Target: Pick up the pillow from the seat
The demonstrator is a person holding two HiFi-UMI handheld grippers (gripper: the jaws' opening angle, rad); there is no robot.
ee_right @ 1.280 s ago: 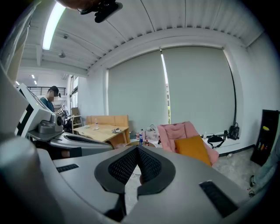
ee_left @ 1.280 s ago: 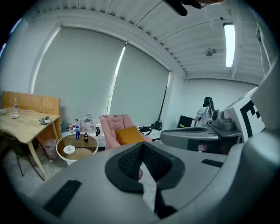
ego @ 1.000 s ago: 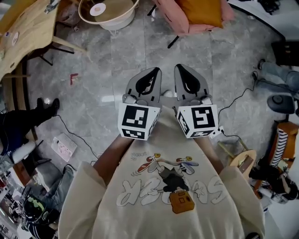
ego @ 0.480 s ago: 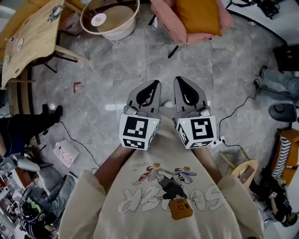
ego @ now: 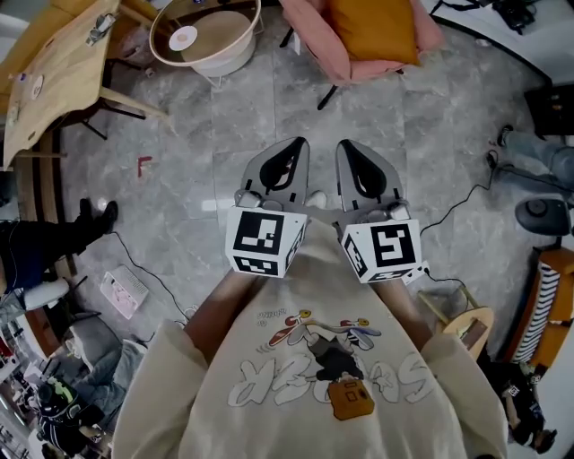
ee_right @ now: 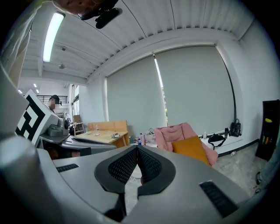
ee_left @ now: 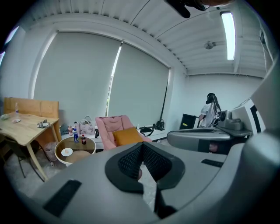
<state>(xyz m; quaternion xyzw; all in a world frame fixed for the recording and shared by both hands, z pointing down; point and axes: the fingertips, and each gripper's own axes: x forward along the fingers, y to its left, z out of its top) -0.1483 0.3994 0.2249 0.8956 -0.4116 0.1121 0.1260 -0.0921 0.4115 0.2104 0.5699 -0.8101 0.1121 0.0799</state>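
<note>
Left gripper (ego: 299, 143) and right gripper (ego: 345, 145) are held side by side, jaws shut, nothing gripped. Orange pillow (ego: 372, 29) is seen lying on the pink chair (ego: 309, 31) — well ahead of both grippers, untouched.

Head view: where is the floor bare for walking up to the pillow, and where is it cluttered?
Bare floor runs straight ahead, bordered by the round table and the pink chair that holds the pillow. It is crowded elsewhere: cables at right, bags at lower left, and the wooden table at far left.
</note>
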